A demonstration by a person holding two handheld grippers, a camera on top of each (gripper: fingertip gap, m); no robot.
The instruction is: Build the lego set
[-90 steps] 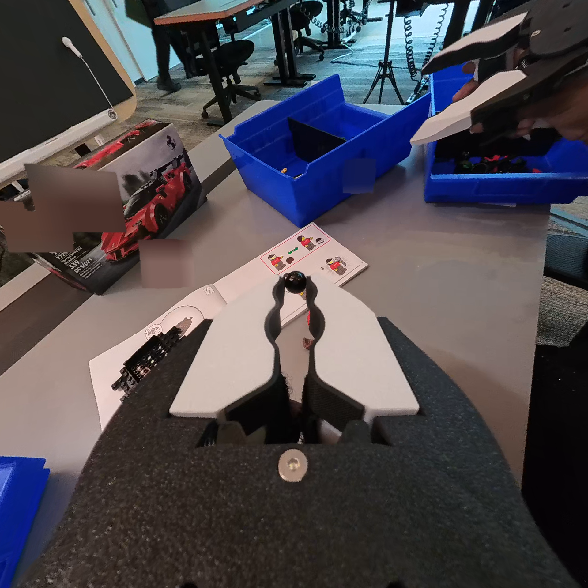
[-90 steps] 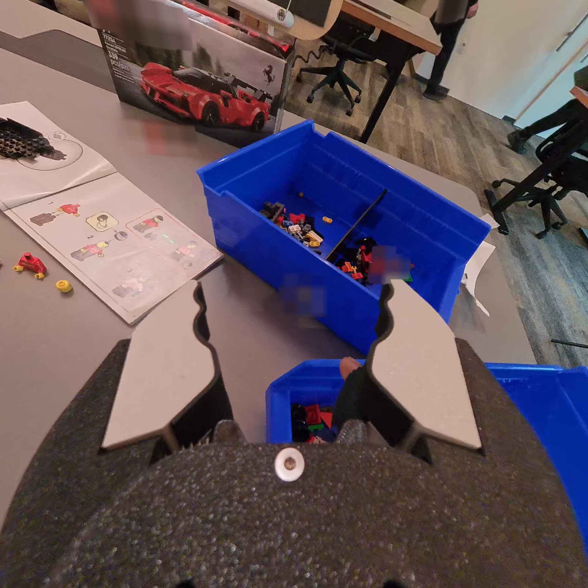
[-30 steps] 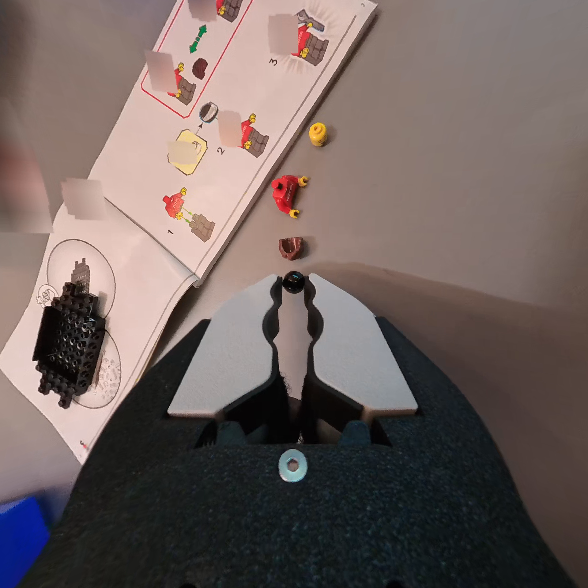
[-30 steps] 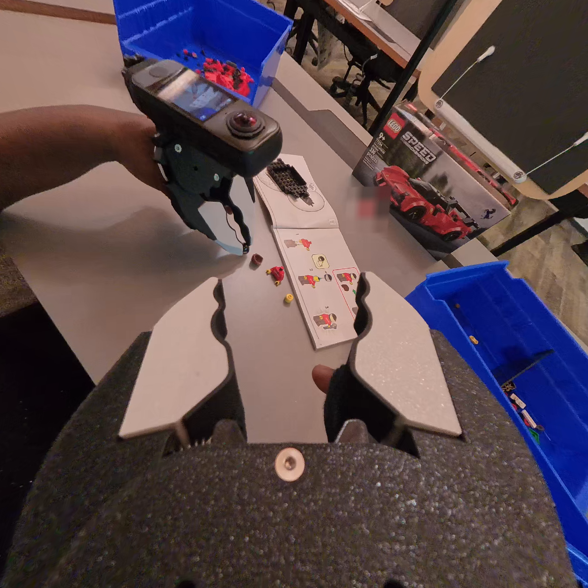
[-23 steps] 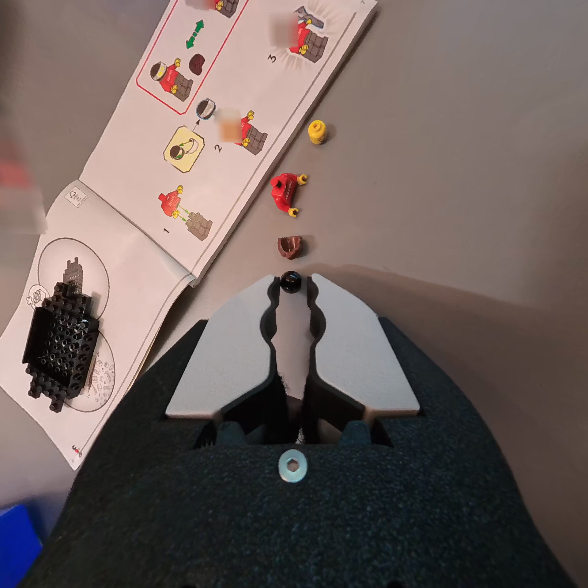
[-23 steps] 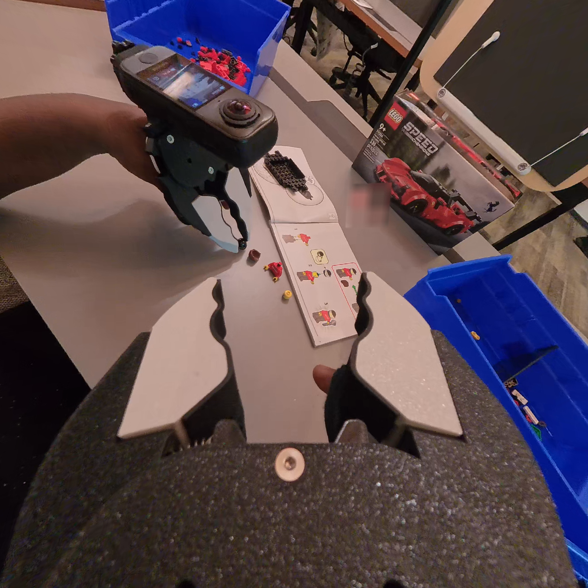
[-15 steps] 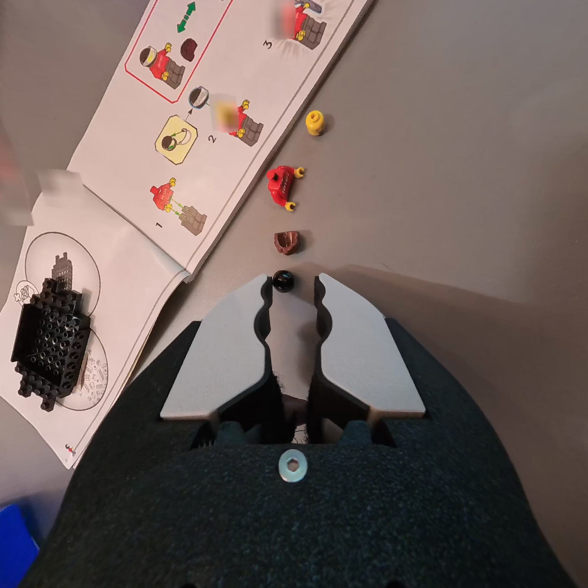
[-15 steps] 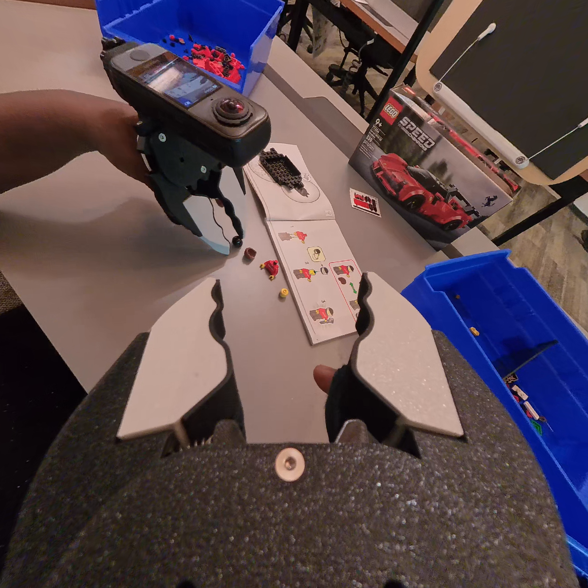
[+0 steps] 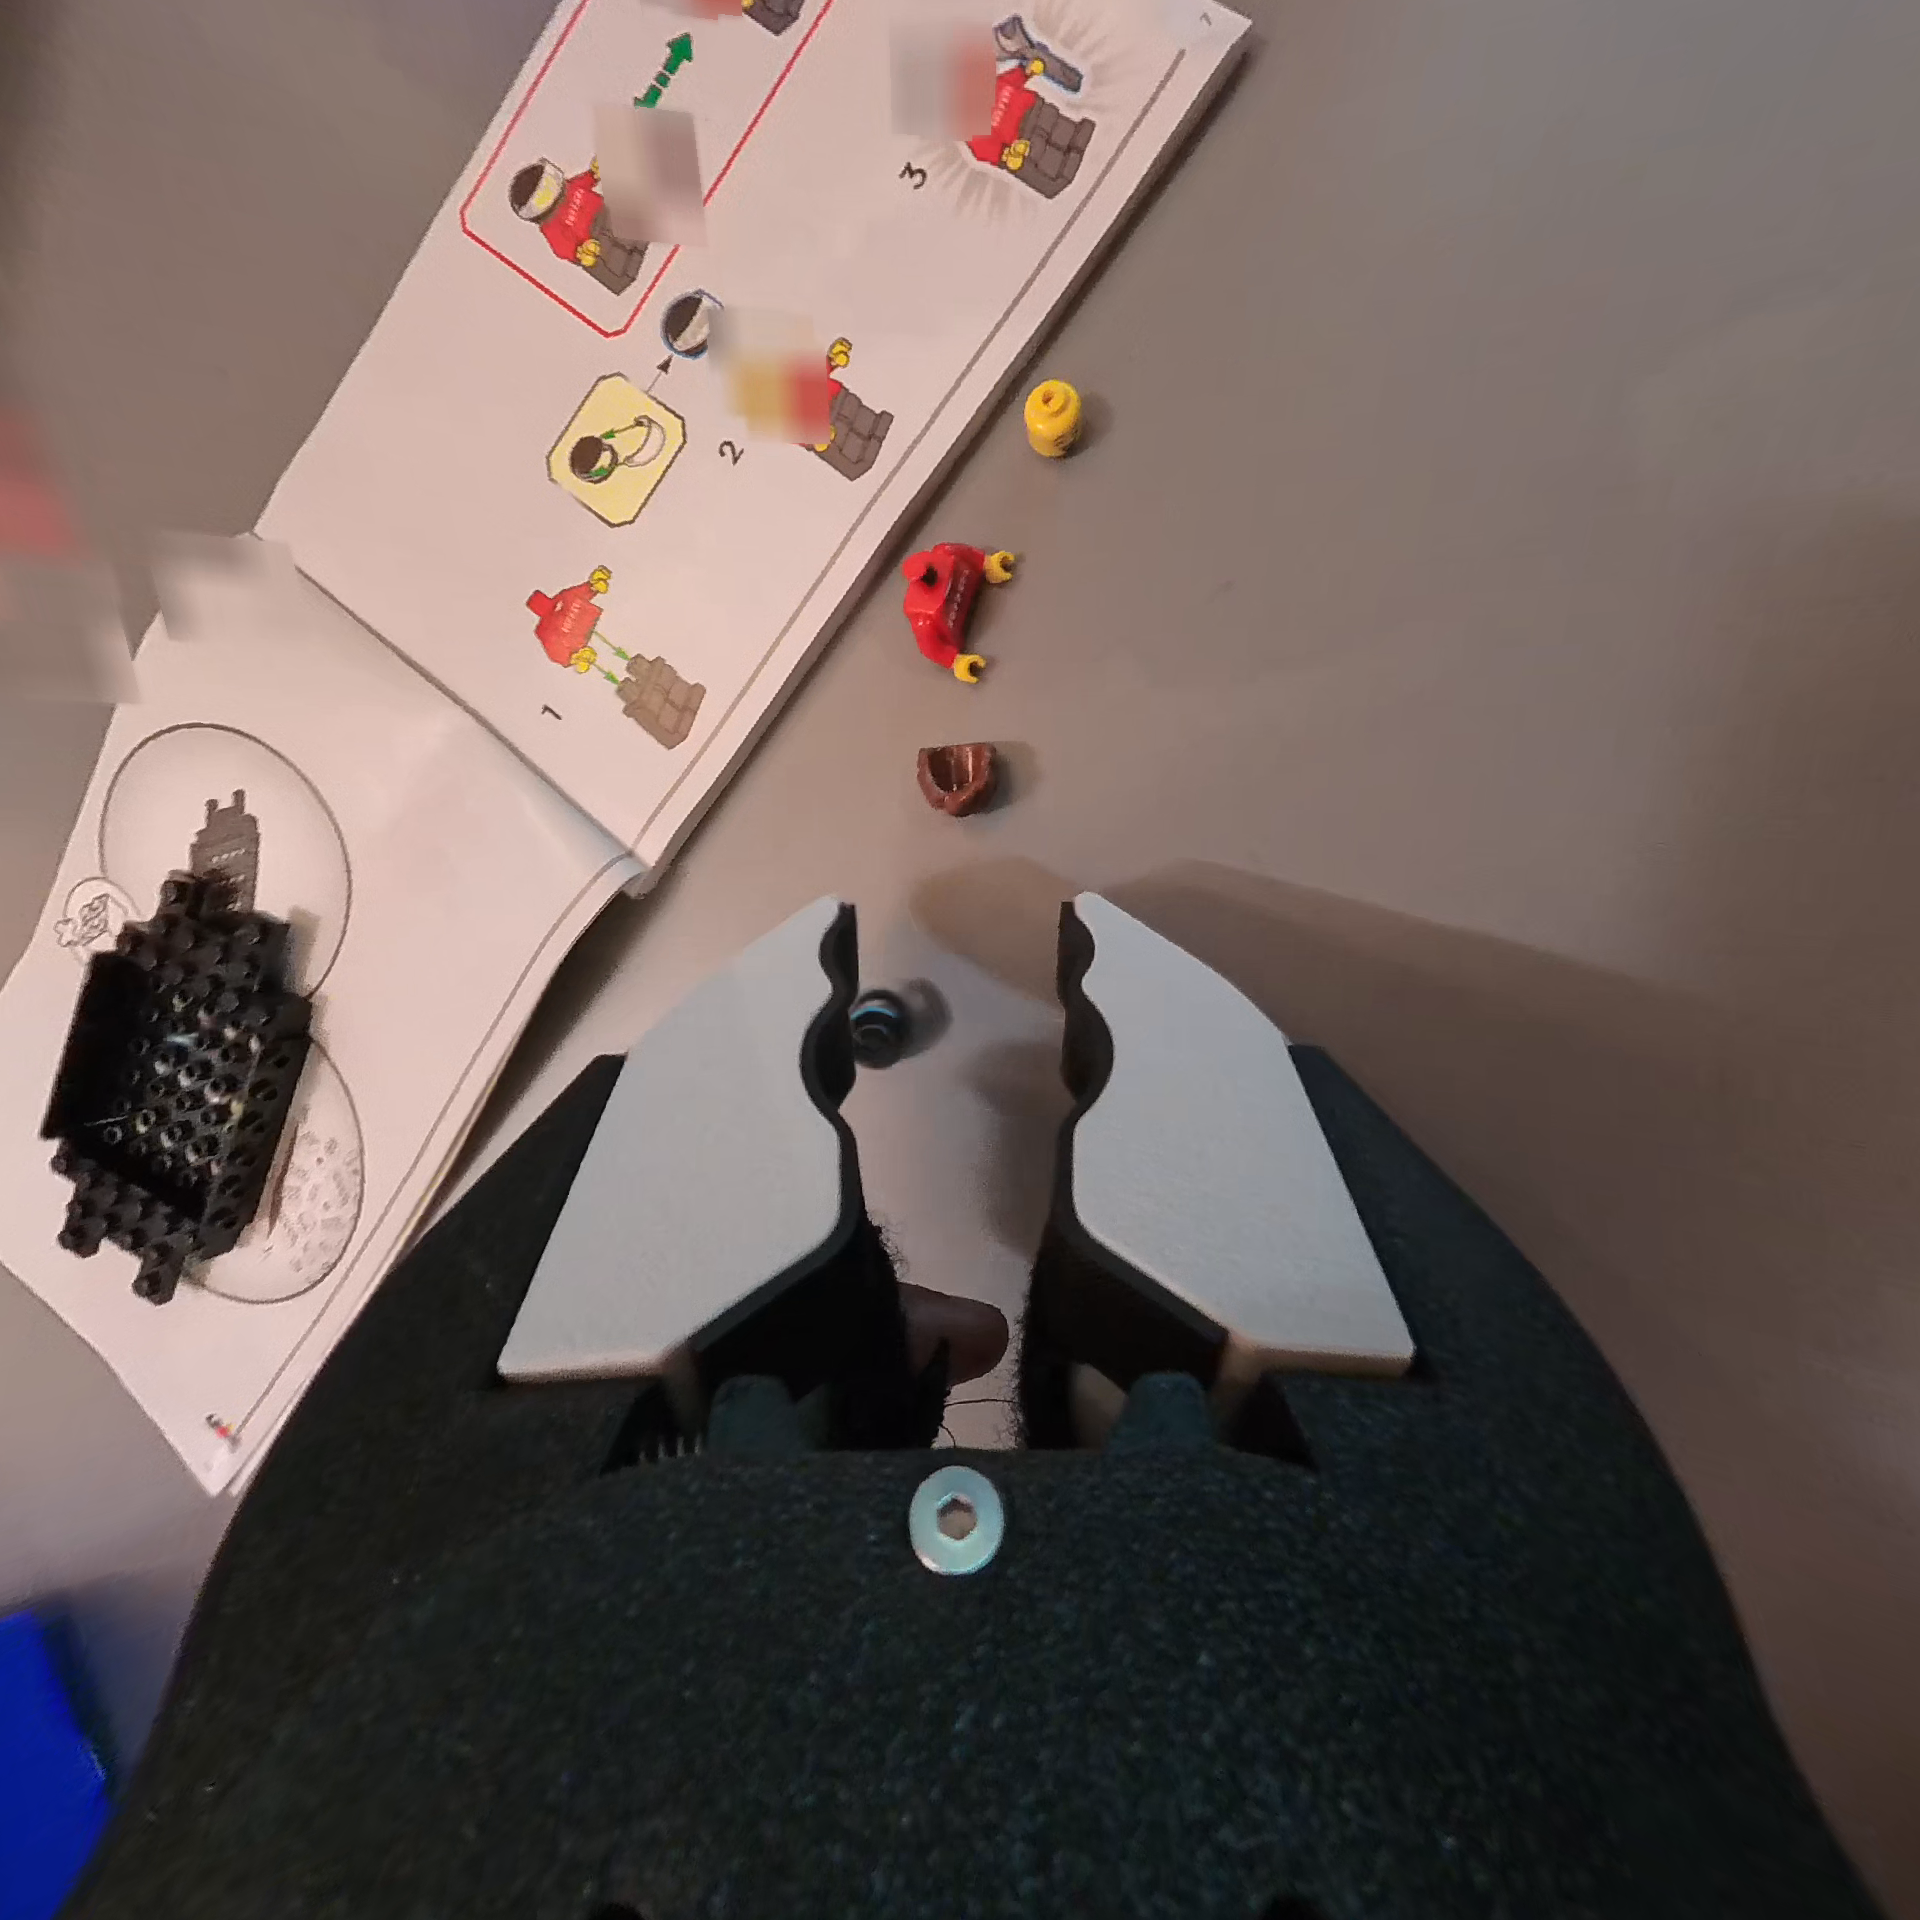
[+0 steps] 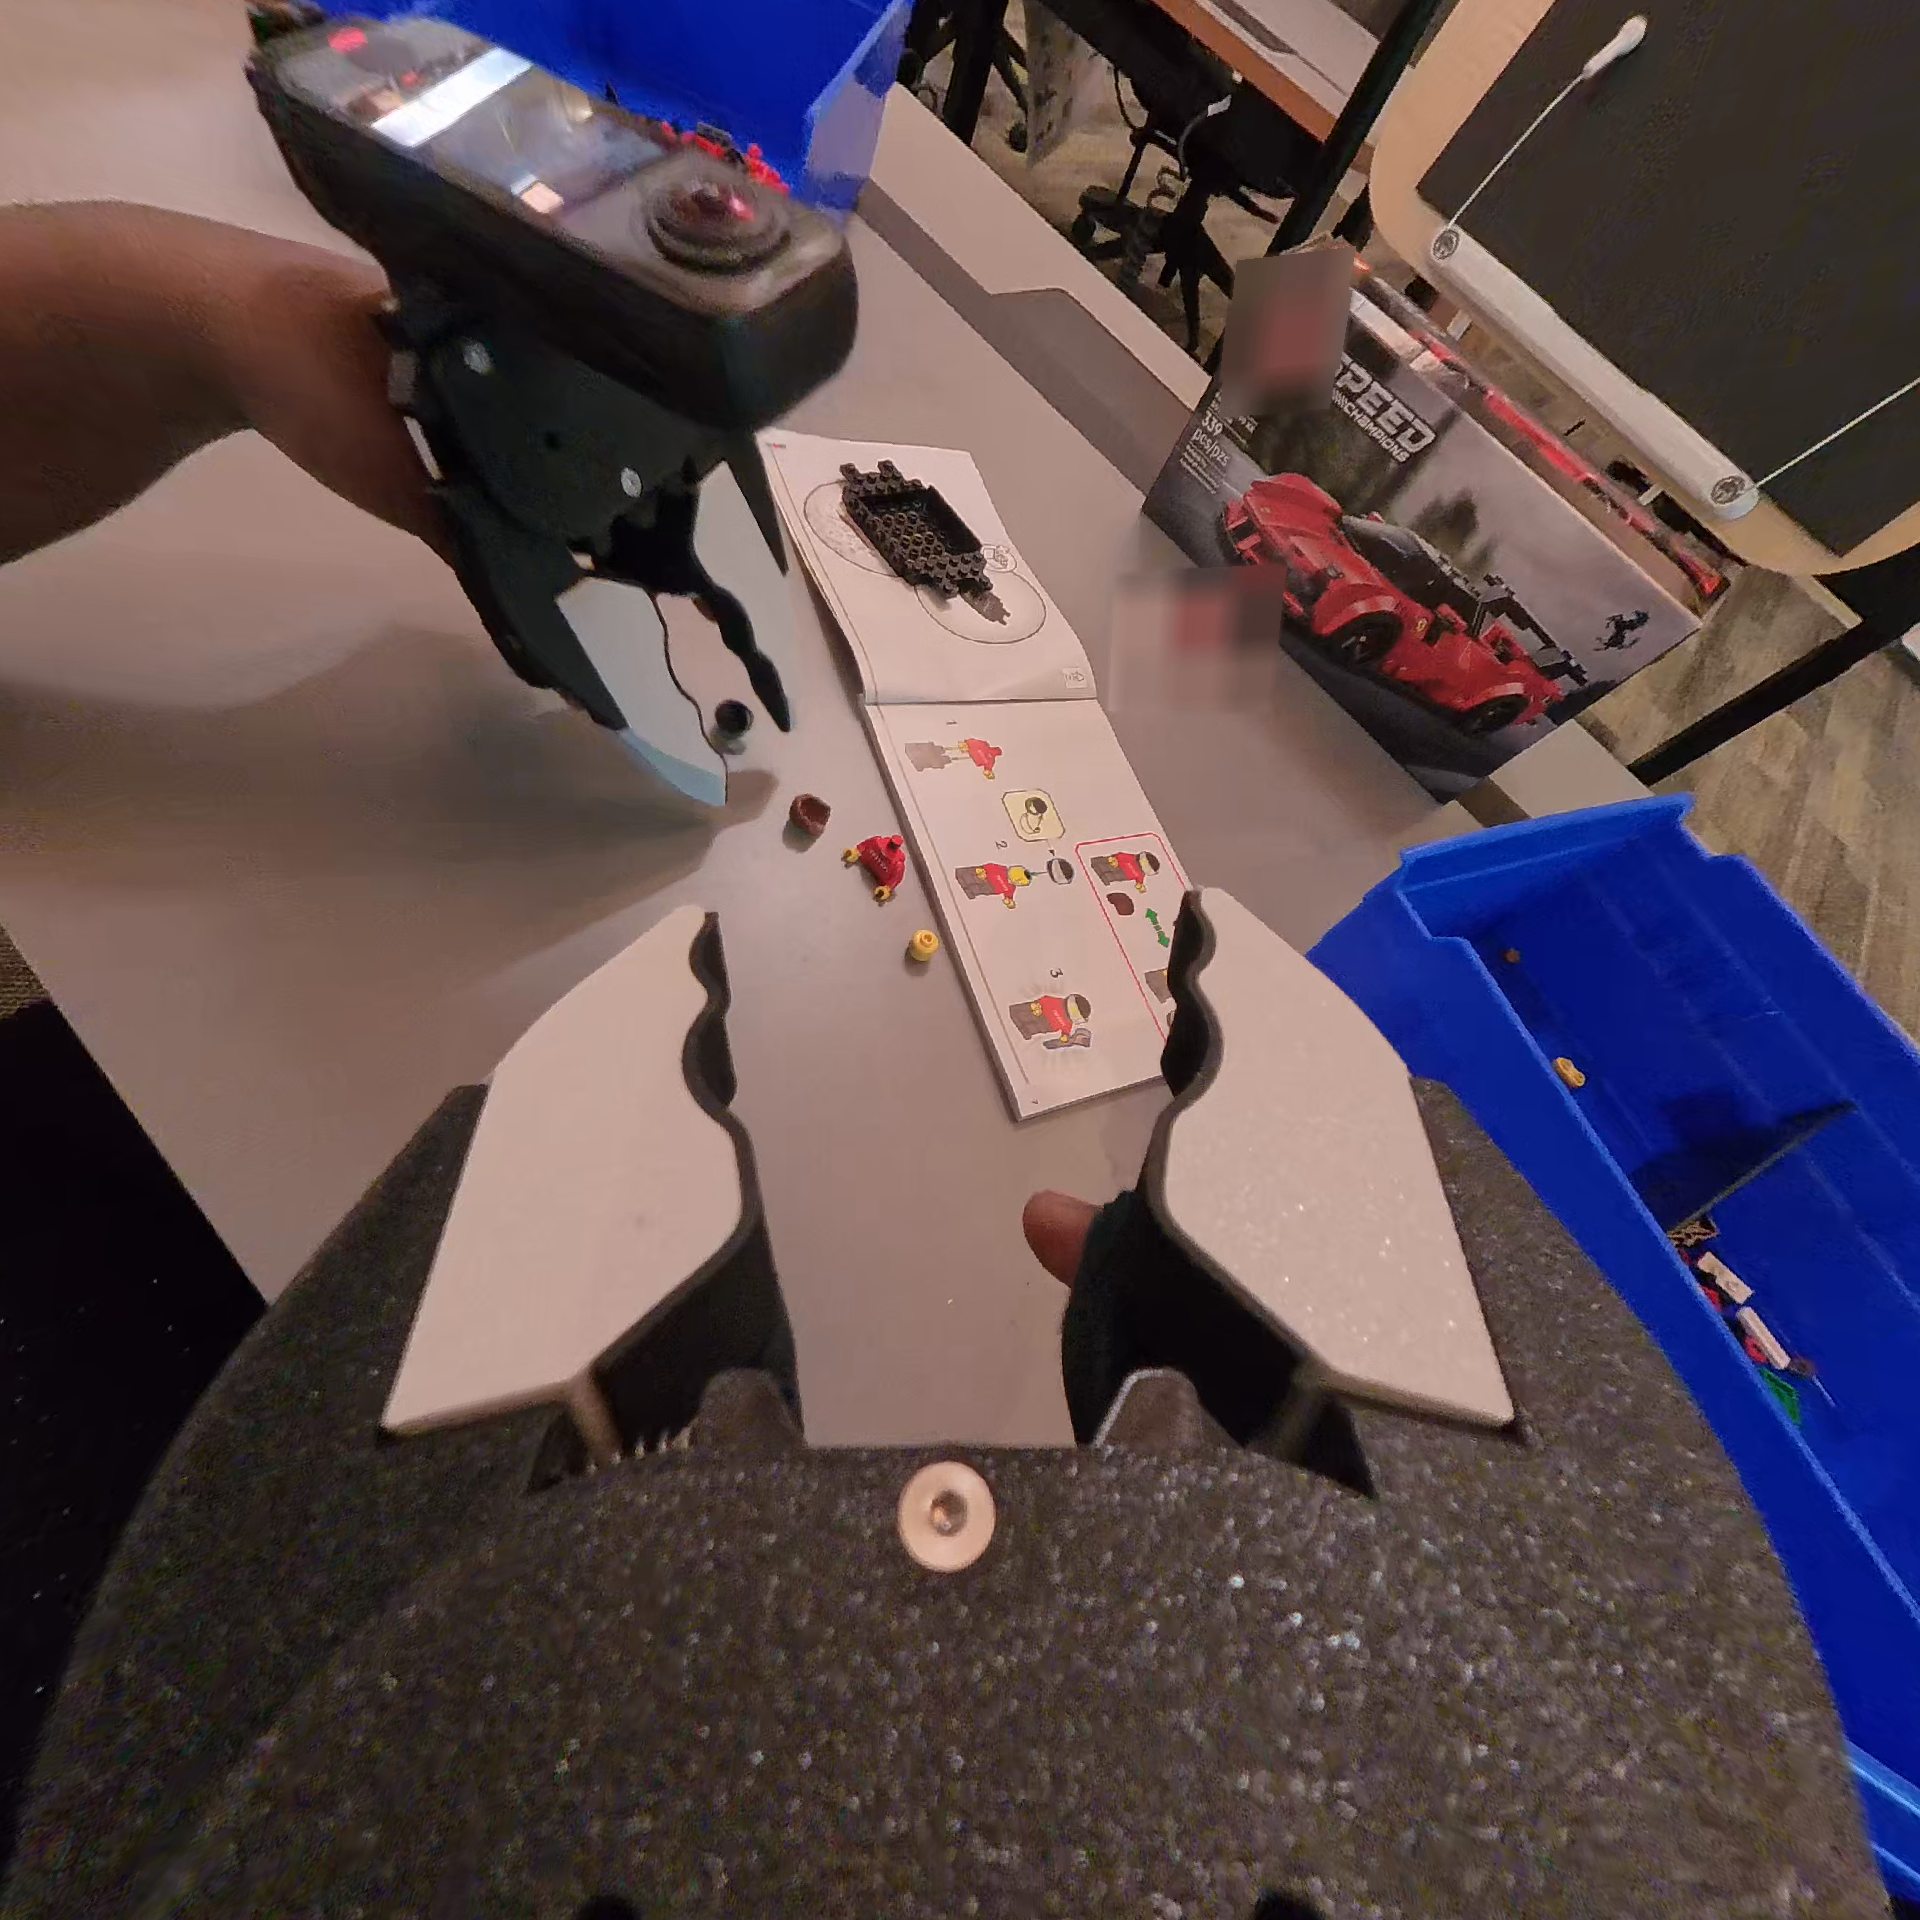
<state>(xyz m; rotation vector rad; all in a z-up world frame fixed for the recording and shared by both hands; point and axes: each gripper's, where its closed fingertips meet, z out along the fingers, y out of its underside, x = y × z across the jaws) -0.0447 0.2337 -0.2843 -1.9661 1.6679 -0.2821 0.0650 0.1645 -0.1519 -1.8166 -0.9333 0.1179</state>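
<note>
Left tongs (image 9: 956, 914) have spread, releasing the small glossy black round piece (image 9: 878, 1023); right tongs (image 10: 951, 935) wide, bare.

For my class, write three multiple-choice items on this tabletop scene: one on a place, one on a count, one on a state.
1. Where does the black studded brick plate lie?
A. in a blue bin
B. on the open instruction booklet
C. on the car box

2. How many small loose pieces lie in a row on the grey table beyond the left gripper?
A. one
B. three
C. five

3. How do the right gripper fingers stand?
A. wide apart, empty
B. shut on a brick
C. shut on paper

Answers: B, it sits on the far page; B, brown piece, red torso, yellow head; A, only table shows between them.
</note>
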